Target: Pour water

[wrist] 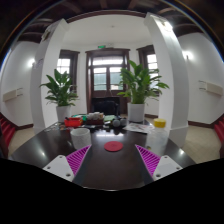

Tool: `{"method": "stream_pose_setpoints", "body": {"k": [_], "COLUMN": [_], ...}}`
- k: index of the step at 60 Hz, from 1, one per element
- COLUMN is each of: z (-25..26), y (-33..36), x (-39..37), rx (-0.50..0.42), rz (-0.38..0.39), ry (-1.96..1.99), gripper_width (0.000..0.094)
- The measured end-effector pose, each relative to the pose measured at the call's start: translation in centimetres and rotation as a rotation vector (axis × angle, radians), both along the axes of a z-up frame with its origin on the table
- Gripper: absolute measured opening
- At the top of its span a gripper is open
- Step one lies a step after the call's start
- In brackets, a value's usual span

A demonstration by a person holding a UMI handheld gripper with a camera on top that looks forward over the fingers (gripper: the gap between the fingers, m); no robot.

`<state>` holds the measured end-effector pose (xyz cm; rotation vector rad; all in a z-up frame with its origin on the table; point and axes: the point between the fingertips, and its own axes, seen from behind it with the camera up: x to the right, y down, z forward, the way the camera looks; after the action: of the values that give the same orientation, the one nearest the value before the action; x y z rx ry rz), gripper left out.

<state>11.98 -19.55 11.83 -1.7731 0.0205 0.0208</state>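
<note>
My gripper [112, 161] is open and empty, its two magenta pads [78, 158] spread wide above a dark table [110, 168]. A round red coaster [114, 146] lies on the table just ahead of the fingers, between them. A pale translucent cup [157, 139] stands beyond the right finger. A red cup [79, 135] stands beyond the left finger. A yellow cup [159, 124] and a red container [72, 122] sit farther back among small items [100, 121].
Two potted plants stand at the far end of the table, one at the left [62, 95] and one at the right [136, 92]. Behind them are white pillars, a dark wooden door [106, 80] and windows.
</note>
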Motion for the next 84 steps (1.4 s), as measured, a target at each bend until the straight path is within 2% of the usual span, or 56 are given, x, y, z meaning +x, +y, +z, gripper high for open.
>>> {"method": "stream_pose_setpoints", "body": {"k": [13,16,24,37,43,44,45,50,58,73,84], "z": [-0.6,-2.0,-2.8,-3.1,-3.8,-3.9,-4.0,-4.1,-4.1,-4.0,0.0], "y": [-0.3,-0.5,1.8,6.8,8.4,8.6,8.8,9.0,9.0,9.5,13.1], "x": [7.8,11.4,14.9,16.3,16.4,16.3,16.1,15.8,15.5,14.8,10.8], "rx": [0.038,0.040,0.039,0.029,0.022,0.021,0.020,0.013,0.011,-0.014,0.002], "rz": [-0.206,-0.219,-0.188,-0.165,-0.156,-0.151,-0.145,-0.127,-0.131,-0.126,-0.024], "ry": [-0.012,-0.019,-0.022,-0.061,-0.057,-0.053,-0.049,-0.066,-0.084,-0.179,-0.457], "gripper_width": [0.0852,0.0851,0.0851,0.0832,0.0660,0.0656,0.0603,0.0566,0.0404,0.0404,0.0403]}}
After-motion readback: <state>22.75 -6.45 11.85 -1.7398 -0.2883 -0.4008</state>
